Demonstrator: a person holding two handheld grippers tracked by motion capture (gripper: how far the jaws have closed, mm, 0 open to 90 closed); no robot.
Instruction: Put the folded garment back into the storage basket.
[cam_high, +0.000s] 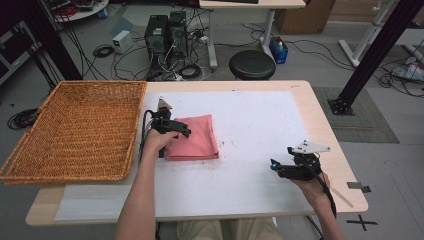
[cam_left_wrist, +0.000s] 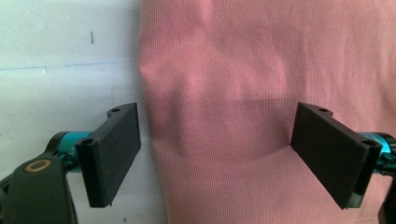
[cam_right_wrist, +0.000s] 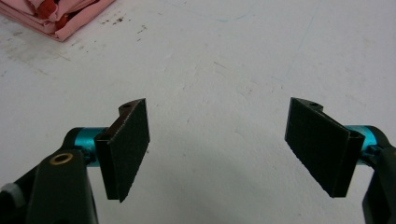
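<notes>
Two hand-held grippers work over a white-covered surface (cam_high: 260, 130), and the folded pink cloth (cam_high: 194, 137) serves as the landmark for everything else. That cloth lies flat on the white sheet, a neat squarish stack, just to the right of a large wicker basket (cam_high: 80, 130) that rests on the left end of the surface. The left hand-held gripper (cam_high: 172, 127) sits at the cloth's left edge, partly over it; in the left gripper view its jaws stand wide apart, one pad above bare white sheet beside the cloth's edge, the other above the pink fabric (cam_left_wrist: 261, 93), and neither pad presses on the cloth, so nothing is held. The right hand-held gripper (cam_high: 280, 167) rests well to the right of the cloth and nearer the person, held low over the sheet. Its jaws are also spread wide with only bare white surface between them, and the right gripper view catches a corner of the cloth (cam_right_wrist: 60, 16) far off at the upper left, its stacked folds showing along the edge. A round black stool (cam_high: 252, 64) stands on the floor beyond the cloth, past the far edge of the surface.
</notes>
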